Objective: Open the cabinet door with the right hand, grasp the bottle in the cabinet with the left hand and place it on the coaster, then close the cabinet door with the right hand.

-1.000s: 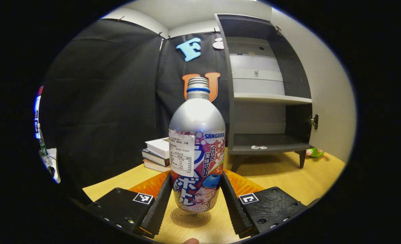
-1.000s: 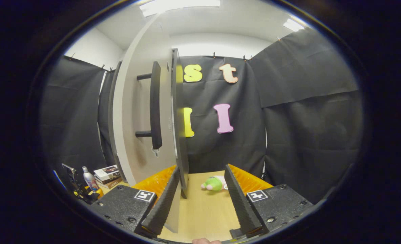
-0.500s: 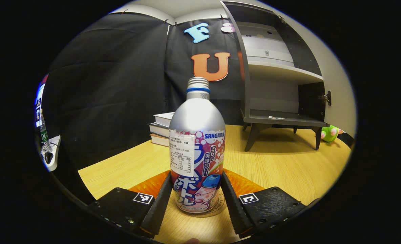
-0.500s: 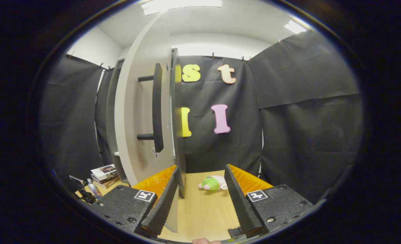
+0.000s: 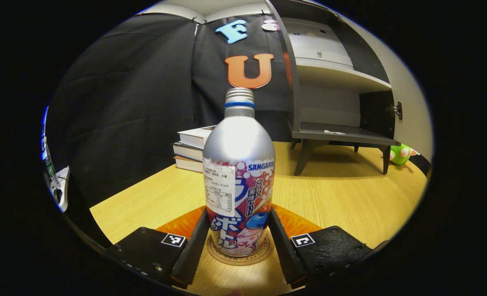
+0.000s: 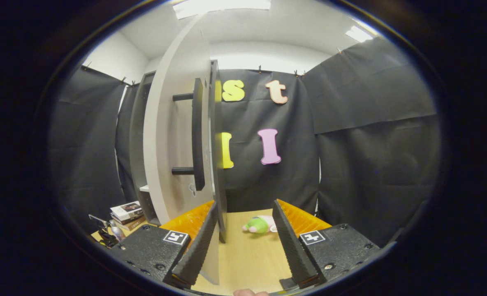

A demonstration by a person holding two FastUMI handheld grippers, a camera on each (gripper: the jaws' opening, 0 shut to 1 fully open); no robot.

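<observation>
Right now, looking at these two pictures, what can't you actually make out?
- Left gripper view: the bottle hides the middle of the coaster, so whether its base has touched down is unclear.
- Left gripper view: the cabinet top is cut off by the image edge.
- Right gripper view: the open cabinet door blocks the shelves behind it.
- Right gripper view: the green plush toy is too small to identify.

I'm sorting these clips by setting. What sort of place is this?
Likely a staged recording booth, not a real home: black cloth walls, one small cabinet standing on a wooden table, plus books.
</observation>
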